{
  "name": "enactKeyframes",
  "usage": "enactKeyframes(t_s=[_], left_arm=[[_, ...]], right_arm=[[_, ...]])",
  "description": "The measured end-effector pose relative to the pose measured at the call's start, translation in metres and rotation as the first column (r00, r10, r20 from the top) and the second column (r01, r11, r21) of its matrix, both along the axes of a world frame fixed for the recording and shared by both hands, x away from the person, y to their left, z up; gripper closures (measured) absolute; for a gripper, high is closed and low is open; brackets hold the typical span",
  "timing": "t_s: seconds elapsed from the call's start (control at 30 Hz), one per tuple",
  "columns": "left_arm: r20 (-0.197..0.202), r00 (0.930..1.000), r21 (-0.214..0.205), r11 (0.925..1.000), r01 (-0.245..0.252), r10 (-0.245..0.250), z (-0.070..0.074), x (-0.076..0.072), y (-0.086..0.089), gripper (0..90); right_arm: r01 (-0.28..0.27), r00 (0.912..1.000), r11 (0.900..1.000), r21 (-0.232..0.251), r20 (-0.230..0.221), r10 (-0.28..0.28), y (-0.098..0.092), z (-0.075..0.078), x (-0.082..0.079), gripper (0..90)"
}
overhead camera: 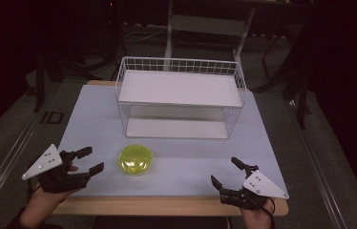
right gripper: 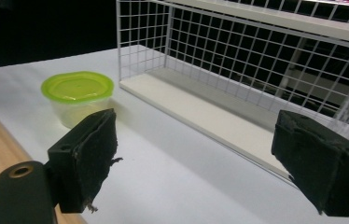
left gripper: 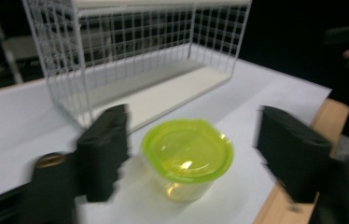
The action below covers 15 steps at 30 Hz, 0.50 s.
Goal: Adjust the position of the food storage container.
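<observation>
Now | left tongs [overhead camera: 90, 160] apart, tub [overhead camera: 135, 159] at 3 o'clock, seemingly ungrasped | right tongs [overhead camera: 224, 171] apart | pickup pending

This is looking like a lab or test room — a pale grey mat [overhead camera: 95, 114] is lying squared on a wooden-edged table [overhead camera: 167, 206], a white wire two-tier shelf [overhead camera: 181, 95] is standing alone on it, and dark metal stand legs [overhead camera: 43, 71] are crowding the dim floor behind.
</observation>
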<state>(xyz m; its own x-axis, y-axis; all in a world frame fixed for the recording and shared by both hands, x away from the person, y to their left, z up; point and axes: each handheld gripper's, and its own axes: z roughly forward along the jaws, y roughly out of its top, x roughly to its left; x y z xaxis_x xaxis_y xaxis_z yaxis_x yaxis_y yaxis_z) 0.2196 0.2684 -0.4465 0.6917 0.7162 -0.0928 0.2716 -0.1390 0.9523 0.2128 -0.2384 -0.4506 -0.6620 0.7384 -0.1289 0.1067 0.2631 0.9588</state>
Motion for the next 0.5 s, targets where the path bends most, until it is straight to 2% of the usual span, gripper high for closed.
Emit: enactKeyframes(t_s=[0.03,0.07,0.1,0.13,0.2,0.23,0.27,0.3,0.33,0.37,0.4,0.5], left_arm=[[-0.027,0.9996,0.013,0.9999,-0.011,0.012,-0.001,0.003,0.0,38.6],[-0.051,0.9979,0.034,0.9986,-0.039,0.041,-0.003,0.006,0.0,48.4],[-0.051,0.9979,0.034,0.9986,-0.039,0.041,-0.003,0.006,0.0,54.1],[-0.094,0.9917,0.068,0.9943,-0.082,0.088,-0.006,0.01,0.0,65.8],[-0.118,0.9865,0.102,0.9896,-0.102,0.114,-0.009,0.015,0.001,72.4],[-0.118,0.9865,0.102,0.9896,-0.102,0.114,-0.009,0.015,0.001,78.0],[-0.141,0.9815,0.14,0.984,-0.11,0.13,-0.013,0.02,0.001,79.8],[-0.141,0.9815,0.14,0.984,-0.11,0.13,-0.013,0.02,0.001,80.1],[-0.188,0.9697,0.178,0.9764,-0.123,0.156,-0.018,0.029,-0.001,87.0],[-0.203,0.965,0.182,0.9747,-0.129,0.166,-0.022,0.033,-0.001,87.8],[-0.235,0.956,0.188,0.9732,-0.133,0.176,-0.025,0.038,-0.002,89.6],[-0.287,0.9409,0.211,0.97,-0.121,0.18,-0.036,0.051,-0.007,90.0]], right_arm=[[-0.004,1.0,1.0,-0.001,-0.001,0.004,0.001,0.0,0.0,14.0],[-0.007,1.0,1.0,-0.002,-0.001,0.007,0.001,0.0,0.0,14.0],[-0.007,1.0,1.0,-0.002,-0.001,0.007,0.001,0.0,0.0,14.0],[-0.014,0.9999,0.9999,-0.006,0.001,0.014,0.002,-0.001,0.0,14.0],[-0.018,0.9998,0.9998,-0.007,0.002,0.018,0.003,-0.001,-0.001,14.1],[-0.021,0.9998,0.9997,-0.008,0.002,0.021,0.003,0.0,-0.001,14.0],[-0.024,0.9997,0.9997,-0.008,0.003,0.024,0.003,-0.001,-0.001,14.1],[-0.024,0.9997,0.9997,-0.008,0.003,0.024,0.003,-0.001,-0.001,14.1],[-0.026,0.9996,0.9996,-0.007,0.003,0.027,0.004,-0.001,-0.001,14.1],[-0.029,0.9996,0.9996,-0.008,0.003,0.029,0.004,-0.001,-0.001,14.1],[-0.03,0.9995,0.9995,-0.009,0.005,0.03,0.004,-0.001,-0.001,14.1],[-0.035,0.9994,0.9993,-0.009,0.008,0.035,0.005,0.0,-0.002,14.1]])
